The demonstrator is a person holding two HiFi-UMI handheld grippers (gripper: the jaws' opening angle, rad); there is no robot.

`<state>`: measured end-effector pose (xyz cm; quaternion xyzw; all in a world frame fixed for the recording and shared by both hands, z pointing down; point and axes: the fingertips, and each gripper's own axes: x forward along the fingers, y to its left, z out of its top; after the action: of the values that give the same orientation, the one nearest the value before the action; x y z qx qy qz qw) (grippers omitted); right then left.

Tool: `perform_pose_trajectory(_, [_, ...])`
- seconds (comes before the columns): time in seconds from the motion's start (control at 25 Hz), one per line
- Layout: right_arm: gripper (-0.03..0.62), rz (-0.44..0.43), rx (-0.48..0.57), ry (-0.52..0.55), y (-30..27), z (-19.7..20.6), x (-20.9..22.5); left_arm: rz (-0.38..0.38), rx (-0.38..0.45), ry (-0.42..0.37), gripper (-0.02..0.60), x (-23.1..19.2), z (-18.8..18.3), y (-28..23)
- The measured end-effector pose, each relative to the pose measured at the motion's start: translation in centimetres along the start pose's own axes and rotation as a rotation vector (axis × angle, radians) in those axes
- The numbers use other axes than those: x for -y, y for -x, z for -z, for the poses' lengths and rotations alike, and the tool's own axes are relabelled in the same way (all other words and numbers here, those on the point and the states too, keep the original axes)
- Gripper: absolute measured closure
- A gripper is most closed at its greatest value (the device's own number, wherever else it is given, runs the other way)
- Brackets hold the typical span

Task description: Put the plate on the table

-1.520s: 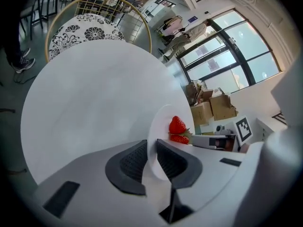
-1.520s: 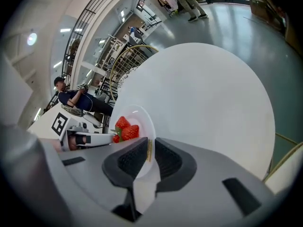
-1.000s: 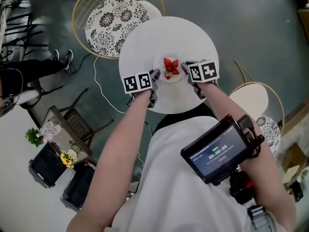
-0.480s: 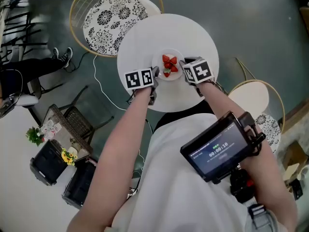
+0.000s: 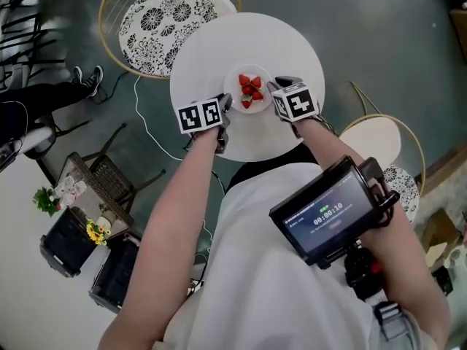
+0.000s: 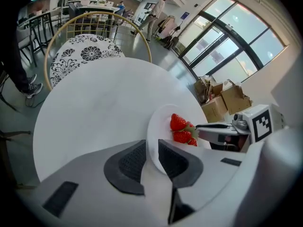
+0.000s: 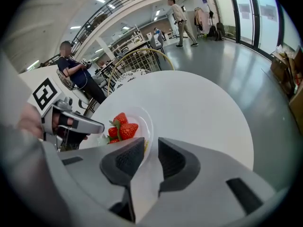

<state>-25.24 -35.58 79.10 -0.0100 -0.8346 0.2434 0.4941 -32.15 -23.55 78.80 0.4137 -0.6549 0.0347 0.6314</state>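
Two tools share one load. My left tool (image 6: pixel 151 157) is clamped on the near-left rim of the small round white plate (image 6: pixel 158 126), and my right tool (image 7: pixel 150 157) is clamped on the opposite rim. The plate spans the gap between them, straight ahead of me. A heap of red strawberries (image 5: pixel 250 87) sits in its middle. The plate lies over the near half of the round white tabletop (image 5: pixel 211 42), well inside the edge. I cannot tell whether its underside touches the surface.

I judge the move ahead to be straight down, with both tools level so the fruit does not roll. Nothing else stands on the tabletop to block that. Beyond its far-left edge is a gold-framed wire chair with a black-and-white patterned cushion (image 5: pixel 157 17), clear of the plate.
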Motion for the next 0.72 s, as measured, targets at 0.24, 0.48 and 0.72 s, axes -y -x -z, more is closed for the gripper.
perform_pose_trajectory(0.24, [0.525,0.007,0.020,-0.051,0.2,0.0,0.8,-0.019,0.031,-0.008,0.522,-0.6,-0.6,0.4])
perform_pose_trajectory(0.48, [0.526,-0.002,0.069,-0.110,1.8,0.1,1.0,0.014,0.060,0.036,0.522,0.5,0.0,1.5])
perform_pose_trajectory(0.72, [0.528,-0.031,0.121,-0.197,4.2,0.3,0.6,0.051,0.133,0.019,0.522,1.8,0.8,4.4])
